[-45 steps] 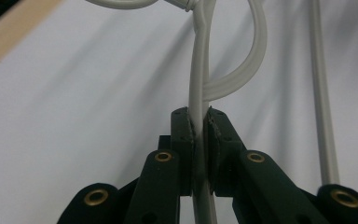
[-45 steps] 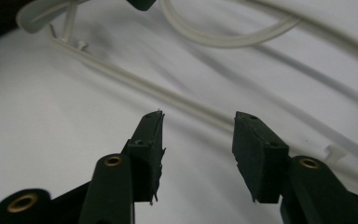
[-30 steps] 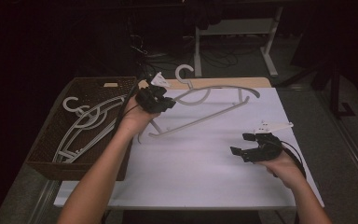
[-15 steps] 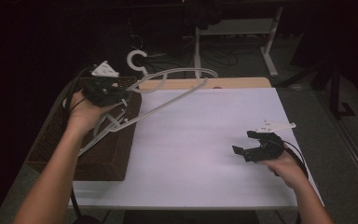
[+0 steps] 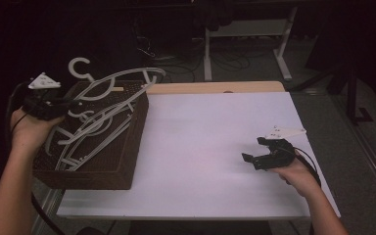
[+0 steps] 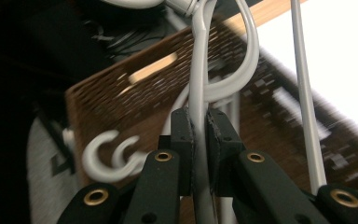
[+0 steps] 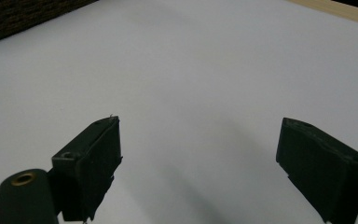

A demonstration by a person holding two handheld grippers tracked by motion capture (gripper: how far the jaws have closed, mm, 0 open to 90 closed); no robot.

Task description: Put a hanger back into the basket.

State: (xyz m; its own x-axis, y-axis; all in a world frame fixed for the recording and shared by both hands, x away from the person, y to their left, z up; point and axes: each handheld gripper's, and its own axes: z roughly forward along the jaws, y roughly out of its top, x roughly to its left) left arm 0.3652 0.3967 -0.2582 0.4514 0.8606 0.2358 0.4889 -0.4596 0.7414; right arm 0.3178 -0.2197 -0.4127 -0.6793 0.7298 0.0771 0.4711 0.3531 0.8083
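Note:
A grey-white hanger (image 5: 122, 76) hangs tilted over the brown wicker basket (image 5: 127, 147) at the table's left. My left gripper (image 5: 76, 104) is shut on one of its thin bars. In the left gripper view the pads of the left gripper (image 6: 195, 123) pinch that hanger bar (image 6: 198, 70) above the basket (image 6: 121, 84). Several more hangers (image 5: 85, 134) lie inside the basket, their hooks (image 6: 105, 156) at one end. My right gripper (image 5: 252, 149) rests low over the white sheet at the right; its jaws have just been opening a little wider, and the right gripper (image 7: 200, 140) has nothing between them.
The white sheet (image 5: 200, 147) covers the table from the basket to the right edge. A wooden strip (image 5: 215, 88) runs along the back edge. Beyond it stand the legs of another table (image 5: 208, 54) and floor cables in the dark.
My left hand has carried the hanger from the middle of the table leftward to above the basket. The right hand has stayed where it was.

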